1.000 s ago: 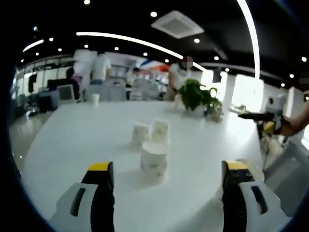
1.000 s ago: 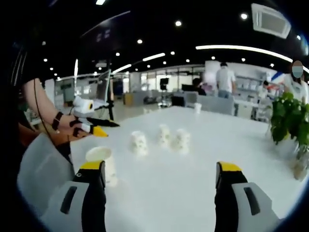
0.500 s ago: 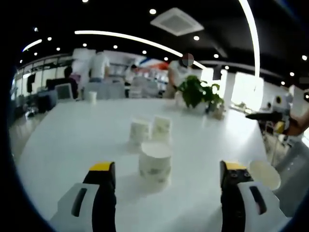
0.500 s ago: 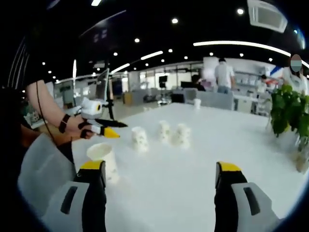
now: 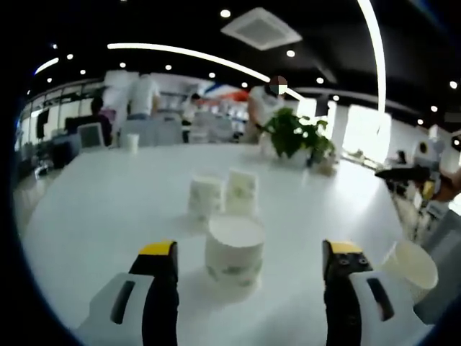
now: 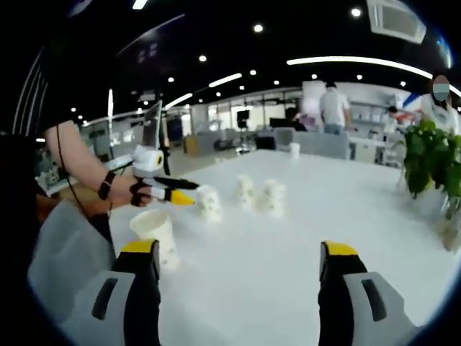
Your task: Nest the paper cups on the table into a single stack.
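Four paper cups (image 5: 233,250) on white table (image 5: 108,194), office behind.

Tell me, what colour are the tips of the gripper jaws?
Yellow, on black jaws; clearest in the left gripper view, on the left gripper.

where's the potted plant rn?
The potted plant stands at the far edge of the white table in the left gripper view, beyond the pair of paper cups; in the right gripper view it sits at the right edge.
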Motion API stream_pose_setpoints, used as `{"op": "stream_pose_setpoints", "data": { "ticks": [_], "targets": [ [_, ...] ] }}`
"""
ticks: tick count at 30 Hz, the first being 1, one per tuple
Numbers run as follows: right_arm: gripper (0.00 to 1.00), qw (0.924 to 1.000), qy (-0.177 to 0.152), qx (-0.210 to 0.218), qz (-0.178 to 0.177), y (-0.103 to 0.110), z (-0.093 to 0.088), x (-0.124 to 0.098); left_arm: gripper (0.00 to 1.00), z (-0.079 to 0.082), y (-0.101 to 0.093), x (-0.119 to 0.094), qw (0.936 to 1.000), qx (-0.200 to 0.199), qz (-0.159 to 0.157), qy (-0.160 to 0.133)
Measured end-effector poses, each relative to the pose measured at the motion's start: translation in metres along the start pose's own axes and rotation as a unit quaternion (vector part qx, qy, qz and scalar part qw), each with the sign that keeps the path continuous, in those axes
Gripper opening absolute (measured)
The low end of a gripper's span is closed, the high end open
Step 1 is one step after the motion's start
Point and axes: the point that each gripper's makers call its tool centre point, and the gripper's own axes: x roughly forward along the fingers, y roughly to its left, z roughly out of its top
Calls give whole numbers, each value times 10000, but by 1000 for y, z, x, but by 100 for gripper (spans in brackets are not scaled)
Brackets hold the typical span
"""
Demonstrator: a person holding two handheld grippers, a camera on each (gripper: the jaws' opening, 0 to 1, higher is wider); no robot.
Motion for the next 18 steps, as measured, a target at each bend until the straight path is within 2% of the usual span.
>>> {"op": "stream_pose_setpoints", "data": {
  "ticks": [3,6,9,10,12,18],
  "targets": [
    [89,10000,32,40,-16,-1,-2,-1,78,0,3,2,10000,-8,-17,4],
    [89,9999,105,92,-18,-1,-6,-1,71,2,3,4,9999,71,-88,-55],
    [88,9998,23,175,-48,-3,-5,-2,66,3,4,7,9997,172,-122,-75],
    [87,9998,30,214,-53,-3,-6,-2,65,5,4,8,9996,185,-148,-131],
    [87,9997,36,216,-66,-4,-6,-2,67,4,4,11,9998,108,-159,-106],
    [86,9997,20,250,-44,-6,-5,-1,65,1,8,18,9997,194,-162,-16]
  ]
}}
